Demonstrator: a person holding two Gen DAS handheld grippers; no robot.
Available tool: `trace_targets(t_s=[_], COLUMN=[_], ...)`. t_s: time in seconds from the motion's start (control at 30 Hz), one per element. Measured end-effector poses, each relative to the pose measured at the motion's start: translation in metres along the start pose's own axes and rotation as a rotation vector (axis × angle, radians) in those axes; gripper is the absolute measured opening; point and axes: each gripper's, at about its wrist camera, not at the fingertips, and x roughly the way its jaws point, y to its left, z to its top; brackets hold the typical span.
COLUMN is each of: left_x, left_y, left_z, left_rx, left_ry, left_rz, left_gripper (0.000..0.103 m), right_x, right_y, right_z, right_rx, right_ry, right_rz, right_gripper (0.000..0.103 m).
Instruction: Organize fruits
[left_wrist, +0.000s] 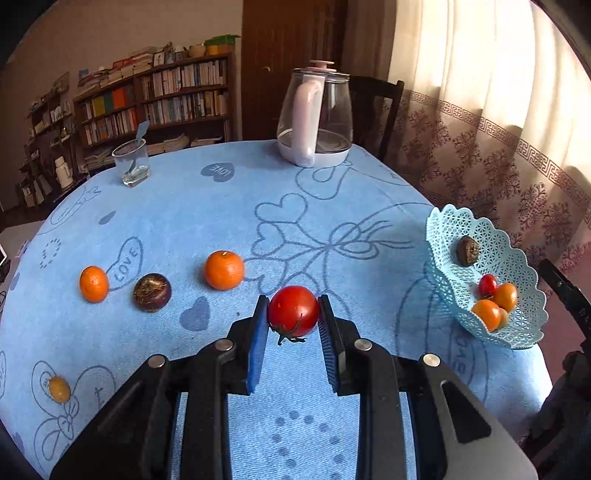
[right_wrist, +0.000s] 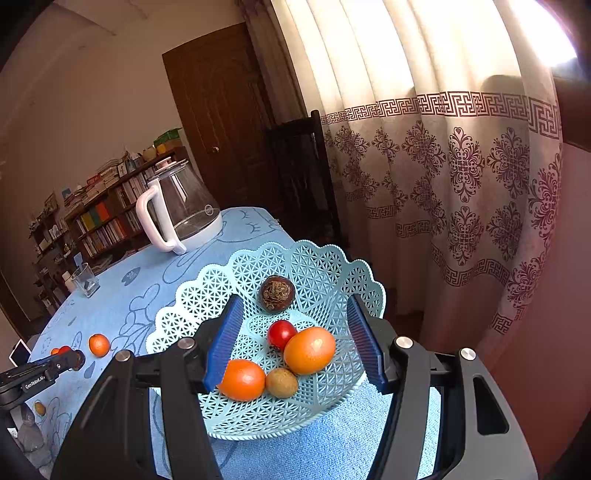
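Red tomato (left_wrist: 293, 311) clamped in the left gripper (left_wrist: 293, 314), above the blue cloth (left_wrist: 207, 206).
Carrying step, I judge: next it goes right into the lattice basket (left_wrist: 517, 258); right gripper (right_wrist: 295, 343) stands apart, empty, straddling the basket.

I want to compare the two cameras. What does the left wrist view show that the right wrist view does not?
Only the left wrist view: the left gripper with its jaws shut on a round red tomato, and a dark brown round fruit on the cloth. Only the right wrist view: the right gripper, jaws open over the basket, and a small brownish fruit. Both: the light blue lattice plastic basket and glass kettle.
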Motion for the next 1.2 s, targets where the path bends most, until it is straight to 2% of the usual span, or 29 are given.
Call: trace_targets(t_s=[0.17,0.4,0.47,0.5,0.53,0.57,0.77,0.87,1.0,1.2], left_x=[-0.005,0.01,0.017,0.02,0.021,0.021,0.025,0.026,0.026,0.03], left_y=[-0.051,-0.099,-0.105,-0.105,-0.104,-0.102,-0.087,-0.083,-0.079,-0.071], left_z=[0.014,0.025,0.024,0.023,0.022,0.021,0.017,0.015,0.011,0.005], left_rx=[0.091,0.153,0.161,0.156,0.148,0.142,0.11,0.101,0.102,0.094], left_ry=[-0.026,-0.008,0.016,0.028,0.029,0.023,0.04,0.046,0.044,0.06], left_rz=[-0.093,-0.2,-0.229,-0.233,-0.229,-0.221,-0.191,-0.179,-0.152,-0.12], left_gripper=[0.027,0.027,0.029,0.04,0.054,0.057,0.058,0.065,0.083,0.084], right_x=[-0.001,0.0,0.001,0.001,0.001,0.001,0.002,0.002,0.002,0.002], right_y=[-0.002,-0.004,-0.004,-0.006,-0.006,-0.007,-0.006,-0.006,-0.006,-0.006], right_z=[0.001,0.0,0.0,0.001,0.001,0.001,0.0,0.0,0.0,-0.001], right_rx=[0.006,0.017,0.019,0.021,0.023,0.024,0.026,0.026,0.027,0.026], right_ry=[0.001,0.004,0.006,0.006,0.007,0.007,0.008,0.007,0.007,0.01], right_rz=[0.009,0.018,0.02,0.021,0.022,0.023,0.02,0.017,0.017,0.017], right_gripper=[0.06,0.06,0.06,0.06,0.06,0.06,0.06,0.06,0.06,0.06])
